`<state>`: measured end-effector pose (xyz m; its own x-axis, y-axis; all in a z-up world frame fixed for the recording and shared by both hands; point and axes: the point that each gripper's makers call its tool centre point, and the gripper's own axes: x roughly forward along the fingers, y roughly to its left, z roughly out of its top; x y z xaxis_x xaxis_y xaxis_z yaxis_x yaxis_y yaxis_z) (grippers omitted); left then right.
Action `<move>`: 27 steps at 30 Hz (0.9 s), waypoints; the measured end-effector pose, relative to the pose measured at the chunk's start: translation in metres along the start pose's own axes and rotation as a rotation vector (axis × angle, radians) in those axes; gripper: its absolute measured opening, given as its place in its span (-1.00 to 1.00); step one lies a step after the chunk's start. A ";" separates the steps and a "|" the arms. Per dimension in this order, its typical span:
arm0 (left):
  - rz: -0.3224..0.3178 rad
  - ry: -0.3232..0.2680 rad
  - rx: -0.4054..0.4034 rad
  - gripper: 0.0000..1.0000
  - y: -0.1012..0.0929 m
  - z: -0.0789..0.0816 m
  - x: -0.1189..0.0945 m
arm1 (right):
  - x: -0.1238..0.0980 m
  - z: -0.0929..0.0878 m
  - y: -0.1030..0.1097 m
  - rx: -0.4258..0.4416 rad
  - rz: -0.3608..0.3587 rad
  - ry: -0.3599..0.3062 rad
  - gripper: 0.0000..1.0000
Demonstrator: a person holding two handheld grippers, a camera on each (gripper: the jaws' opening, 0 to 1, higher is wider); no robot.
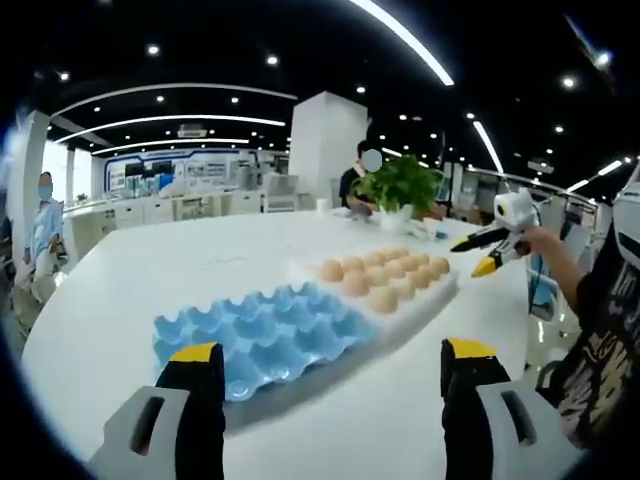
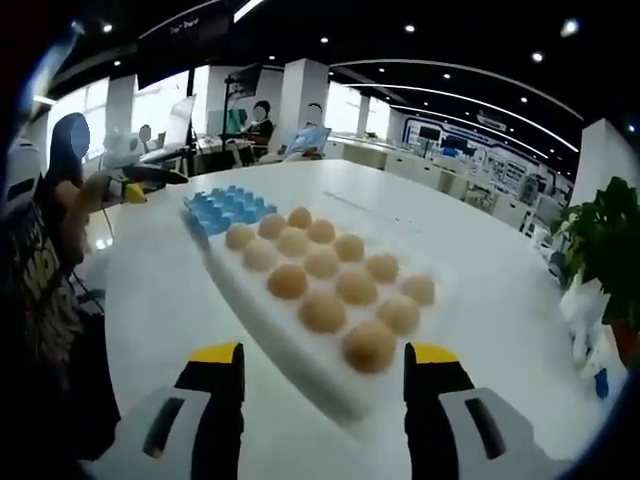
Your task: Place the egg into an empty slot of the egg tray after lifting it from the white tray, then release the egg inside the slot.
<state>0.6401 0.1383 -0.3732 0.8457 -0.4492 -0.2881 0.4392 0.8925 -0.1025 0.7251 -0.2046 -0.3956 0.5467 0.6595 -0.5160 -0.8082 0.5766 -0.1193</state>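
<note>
Both claws open and empty, right gripper (image 2: pixel 322 385) lined up on the nearest egg (image 2: pixel 368 345) at the white tray's (image 2: pixel 300 372) near corner, blue egg tray (image 1: pixel 262 338) under left gripper (image 1: pixel 332 385); pre-grasp, next: descend, close gently.

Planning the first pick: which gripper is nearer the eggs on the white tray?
Right. The right gripper sits at the white tray's near edge, eggs just ahead. The left gripper faces the blue tray, eggs beyond it.
</note>
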 end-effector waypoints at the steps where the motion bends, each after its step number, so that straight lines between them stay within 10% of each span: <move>1: 0.001 0.001 -0.001 0.82 0.000 0.000 0.000 | 0.000 0.001 -0.001 -0.001 0.000 -0.004 0.32; 27: 0.004 -0.001 0.008 0.80 -0.001 0.002 -0.002 | -0.006 -0.003 -0.008 0.019 -0.010 -0.008 0.19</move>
<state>0.6384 0.1386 -0.3702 0.8479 -0.4455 -0.2873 0.4382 0.8940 -0.0933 0.7275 -0.2142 -0.3941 0.5560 0.6575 -0.5085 -0.7986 0.5921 -0.1077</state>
